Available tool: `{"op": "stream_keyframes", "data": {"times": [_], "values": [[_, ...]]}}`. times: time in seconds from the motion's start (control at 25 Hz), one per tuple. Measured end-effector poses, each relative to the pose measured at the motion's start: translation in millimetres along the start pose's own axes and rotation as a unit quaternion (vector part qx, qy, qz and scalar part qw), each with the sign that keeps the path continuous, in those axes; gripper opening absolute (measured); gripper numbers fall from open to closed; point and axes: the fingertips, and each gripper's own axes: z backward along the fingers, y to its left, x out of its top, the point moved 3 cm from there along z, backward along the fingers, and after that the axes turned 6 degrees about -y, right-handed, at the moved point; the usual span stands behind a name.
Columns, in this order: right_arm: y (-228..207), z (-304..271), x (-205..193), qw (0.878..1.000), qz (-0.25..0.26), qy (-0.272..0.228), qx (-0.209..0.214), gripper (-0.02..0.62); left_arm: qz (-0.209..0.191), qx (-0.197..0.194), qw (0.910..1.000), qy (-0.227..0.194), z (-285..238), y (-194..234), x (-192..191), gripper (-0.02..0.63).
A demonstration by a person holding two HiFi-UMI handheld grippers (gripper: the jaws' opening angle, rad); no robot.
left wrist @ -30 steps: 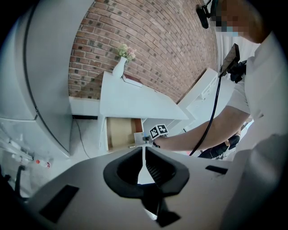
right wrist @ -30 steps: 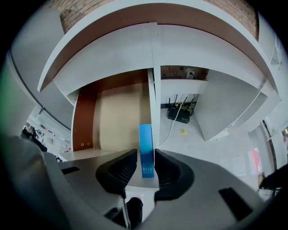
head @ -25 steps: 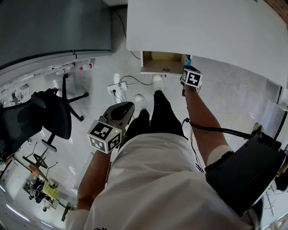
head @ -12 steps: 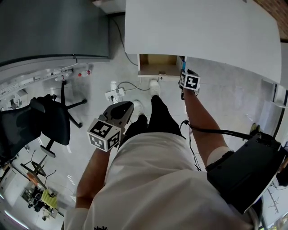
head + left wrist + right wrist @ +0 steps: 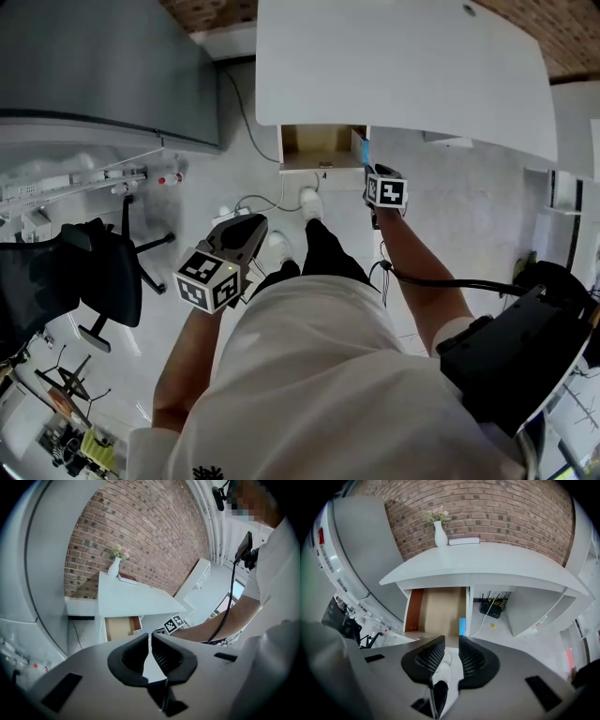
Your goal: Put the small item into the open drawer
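Under the white desk point(image 5: 394, 66) a wooden drawer point(image 5: 319, 141) stands pulled out. A small blue item point(image 5: 360, 147) lies against its right wall, also in the right gripper view point(image 5: 462, 626) at the drawer's point(image 5: 440, 609) front right corner. My right gripper point(image 5: 375, 174) hovers just in front of the drawer's right end. Its jaws point(image 5: 451, 639) are closing with a gap and nothing between them. My left gripper point(image 5: 251, 225) hangs lower at my left thigh, well back from the drawer, with its tips point(image 5: 150, 634) together and nothing held.
A vase point(image 5: 440, 533) and a book point(image 5: 464, 540) stand on the desk by the brick wall. A router point(image 5: 490, 606) and cables lie under the desk to the drawer's right. A power strip point(image 5: 239, 206), an office chair point(image 5: 66, 272) and a grey cabinet point(image 5: 103, 66) are to the left.
The blue item, earlier at the right gripper's tips, now lies apart from them in the drawer. The right gripper has drawn back slightly. The left gripper has hardly moved.
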Motion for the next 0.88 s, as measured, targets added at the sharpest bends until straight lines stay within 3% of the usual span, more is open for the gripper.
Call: {"op": "stream_keyframes", "data": {"times": [0.2,0.48,0.88], "values": [[23,50,-11,1.000,0.012,0.000,0.019,0.049,-0.013,-0.007,0.9997,-0.020,32,-11,-2,0.037],[69,108,-31,0.997,0.029,-0.014,0.073,0.034,-0.021,0.003,0.9987,-0.045,77,-12,-18,0.037],[156,206,-64,0.979,0.122,-0.039,0.159,0.031,-0.017,0.014,0.9977,-0.065,142,-15,-66,0.037]]}}
